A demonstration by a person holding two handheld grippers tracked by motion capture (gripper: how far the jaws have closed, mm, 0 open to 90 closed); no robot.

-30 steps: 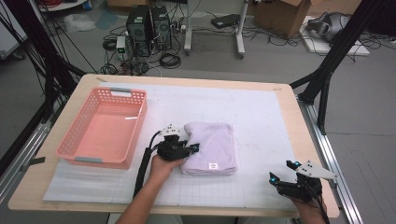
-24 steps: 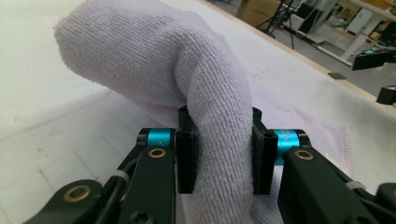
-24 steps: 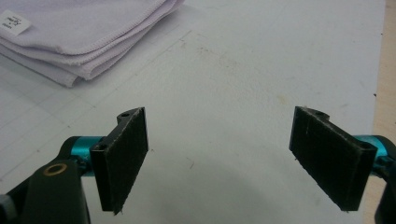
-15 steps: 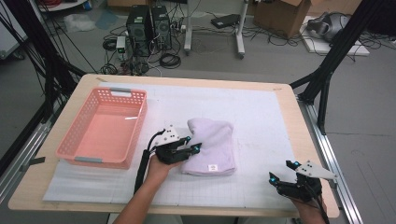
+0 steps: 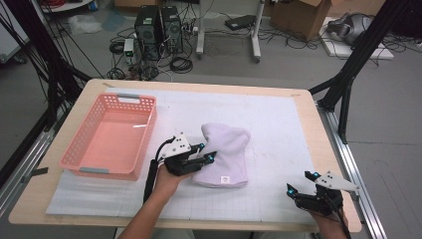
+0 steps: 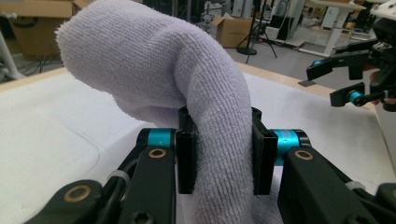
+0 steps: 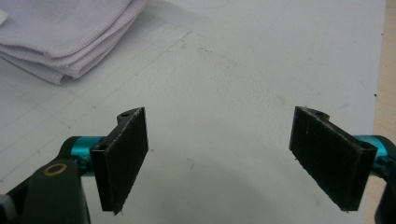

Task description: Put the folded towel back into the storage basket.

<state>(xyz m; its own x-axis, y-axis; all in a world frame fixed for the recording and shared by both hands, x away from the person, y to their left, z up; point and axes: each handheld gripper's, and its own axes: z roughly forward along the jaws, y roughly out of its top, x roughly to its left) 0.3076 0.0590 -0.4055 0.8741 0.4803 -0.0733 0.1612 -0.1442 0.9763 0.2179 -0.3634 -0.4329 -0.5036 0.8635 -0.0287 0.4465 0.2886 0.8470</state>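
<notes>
A folded lilac towel (image 5: 224,154) lies mid-table on the white mat. My left gripper (image 5: 204,155) is shut on the towel's left edge and lifts that side, so the cloth bulges upward. In the left gripper view the towel (image 6: 187,88) is pinched between both pads (image 6: 186,161) and arches over them. My right gripper (image 5: 301,186) hovers open near the table's front right corner, apart from the towel. Its pads (image 7: 122,156) stand wide with nothing between them, and the towel's folded corner (image 7: 65,32) lies at the upper left.
A pink plastic basket (image 5: 112,137) with nothing in it stands on the left of the table, just left of my left hand. The white gridded mat (image 5: 278,129) covers most of the tabletop. Floor clutter, computers and cables lie beyond the far edge.
My left gripper has closed on the towel's left edge and raised it, so the flat towel now humps up. The right gripper has stayed in place.
</notes>
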